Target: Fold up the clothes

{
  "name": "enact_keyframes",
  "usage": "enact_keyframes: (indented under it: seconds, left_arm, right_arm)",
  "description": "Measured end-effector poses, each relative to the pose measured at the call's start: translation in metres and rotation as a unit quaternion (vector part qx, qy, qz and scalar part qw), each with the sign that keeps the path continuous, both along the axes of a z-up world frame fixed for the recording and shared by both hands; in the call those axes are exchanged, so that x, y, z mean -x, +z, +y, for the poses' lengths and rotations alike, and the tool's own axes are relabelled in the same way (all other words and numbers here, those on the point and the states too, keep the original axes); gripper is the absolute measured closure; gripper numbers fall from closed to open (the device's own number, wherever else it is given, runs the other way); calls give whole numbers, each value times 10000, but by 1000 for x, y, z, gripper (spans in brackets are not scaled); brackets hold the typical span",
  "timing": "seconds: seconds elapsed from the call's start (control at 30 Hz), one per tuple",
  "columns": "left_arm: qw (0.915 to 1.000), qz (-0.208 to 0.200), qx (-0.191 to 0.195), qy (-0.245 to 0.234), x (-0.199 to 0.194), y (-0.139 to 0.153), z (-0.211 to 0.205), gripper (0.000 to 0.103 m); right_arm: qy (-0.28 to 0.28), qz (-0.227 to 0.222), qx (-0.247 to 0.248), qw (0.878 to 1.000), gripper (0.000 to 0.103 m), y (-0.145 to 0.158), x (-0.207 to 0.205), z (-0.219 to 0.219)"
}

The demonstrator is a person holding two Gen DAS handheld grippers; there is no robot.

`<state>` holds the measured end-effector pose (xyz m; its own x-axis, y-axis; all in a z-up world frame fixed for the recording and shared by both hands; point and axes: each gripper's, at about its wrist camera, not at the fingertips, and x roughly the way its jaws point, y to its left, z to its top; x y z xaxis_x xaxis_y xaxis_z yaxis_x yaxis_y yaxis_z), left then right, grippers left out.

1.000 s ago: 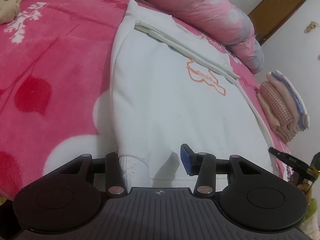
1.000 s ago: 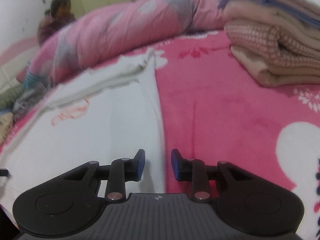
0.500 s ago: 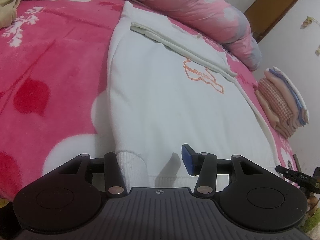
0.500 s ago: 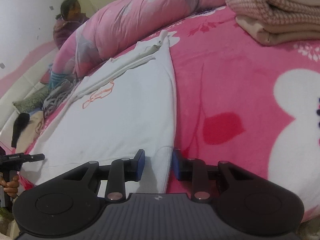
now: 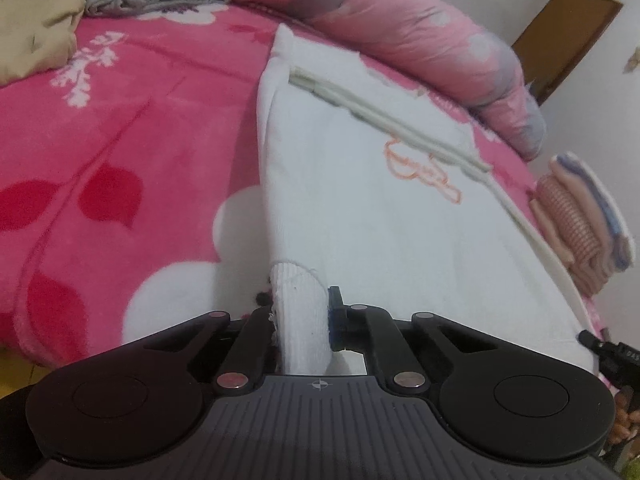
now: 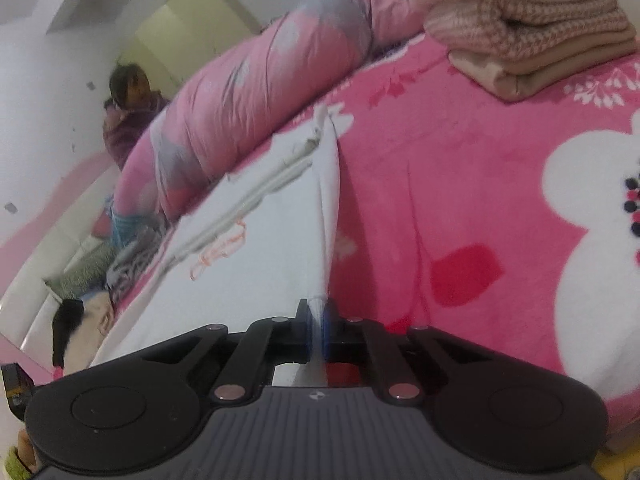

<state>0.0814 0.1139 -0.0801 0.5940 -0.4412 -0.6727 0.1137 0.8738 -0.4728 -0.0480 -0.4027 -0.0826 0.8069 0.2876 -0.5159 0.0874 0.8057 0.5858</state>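
A bed covered by a plush hot-pink fleece blanket (image 5: pixel 120 128) with white and red leaf prints fills both views, a puffy pink quilt (image 5: pixel 400 28) rolled along its far side. Spread flat on it lies the white knit sweatshirt (image 5: pixel 380 220) with an orange outline print. The left hand-held gripper (image 5: pixel 302 316) is clenched on its ribbed hem corner; the right hand-held gripper (image 6: pixel 317 326) pinches the opposite hem corner, the soft edge drawn taut. For a clean fold, both corners probably ought to rise together, level, and travel toward the collar without twisting. A stack of folded knitwear (image 6: pixel 528 40), beige and checked pink, sits well apart at the right.
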Motion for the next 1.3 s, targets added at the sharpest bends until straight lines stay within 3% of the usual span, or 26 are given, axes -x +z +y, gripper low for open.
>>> enact_keyframes:
  seconds: [0.4, 0.67, 0.97, 1.1, 1.3]
  left_arm:
    - [9985, -295, 465, -19, 44, 27, 17, 100]
    - [9961, -471, 743, -16, 106, 38, 40, 100]
    - [9953, -342, 902, 33, 156, 32, 54, 100]
    - [9950, -276, 963, 40, 160, 28, 55, 100]
    - [9937, -338, 1067, -68, 139, 36, 50, 100]
  right_arm:
    - [-71, -371, -225, 9990, 99, 32, 44, 6]
    - [-179, -423, -602, 9971, 98, 40, 119, 7]
    - [-375, -287, -994, 9939, 98, 39, 197, 18]
    - [-396, -212, -1105, 9929, 98, 35, 201, 19]
    - [-183, -300, -1216, 9920, 98, 41, 169, 19]
